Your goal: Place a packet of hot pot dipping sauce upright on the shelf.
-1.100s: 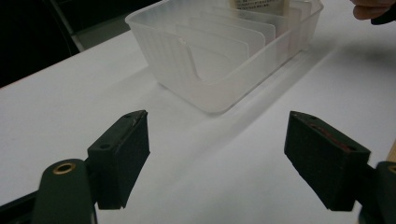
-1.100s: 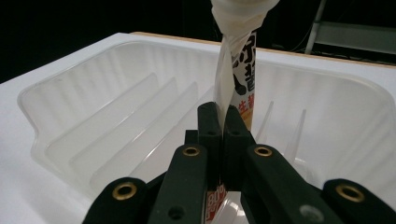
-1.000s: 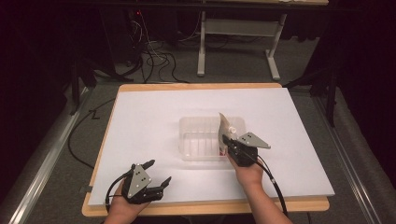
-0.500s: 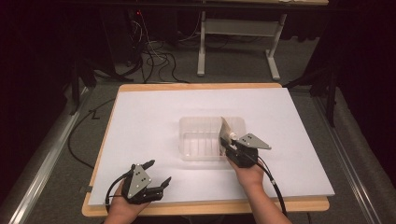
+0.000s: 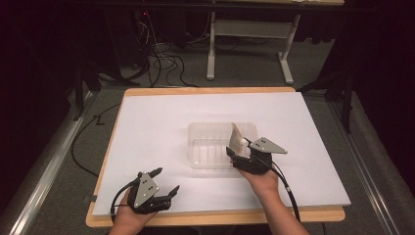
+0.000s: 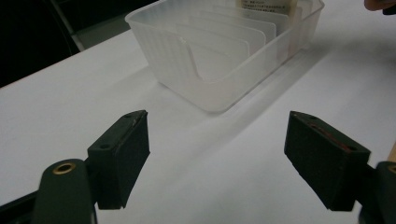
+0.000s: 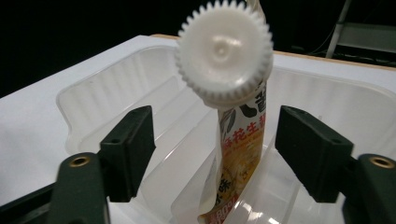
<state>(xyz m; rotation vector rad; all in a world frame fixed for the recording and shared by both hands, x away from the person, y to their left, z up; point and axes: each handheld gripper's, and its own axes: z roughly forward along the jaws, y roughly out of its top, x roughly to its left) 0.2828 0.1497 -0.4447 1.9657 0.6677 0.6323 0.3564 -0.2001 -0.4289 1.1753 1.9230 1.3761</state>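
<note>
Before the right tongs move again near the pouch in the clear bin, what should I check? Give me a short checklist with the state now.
1. Right tongs open: ok, jaws apart on both sides of the pouch.
2. Pouch released: ok, neither jaw touches it.
3. Pouch inside the clear bin: ok, standing tilted in a slot.
4. Pouch stable alone: cannot tell.
5. Left tongs out of the way: ok, open, near the table edge.

Our two grippers are black w/ squarish flat jaw blocks. Left gripper (image 5: 163, 182) and right gripper (image 5: 236, 147) each carry a grey three-cornered plate on top w/ small dark dots, plus a black cable trailing back. Brass-coloured rings sit in the jaw arms. Our forearms are bare, no sleeves.
</note>
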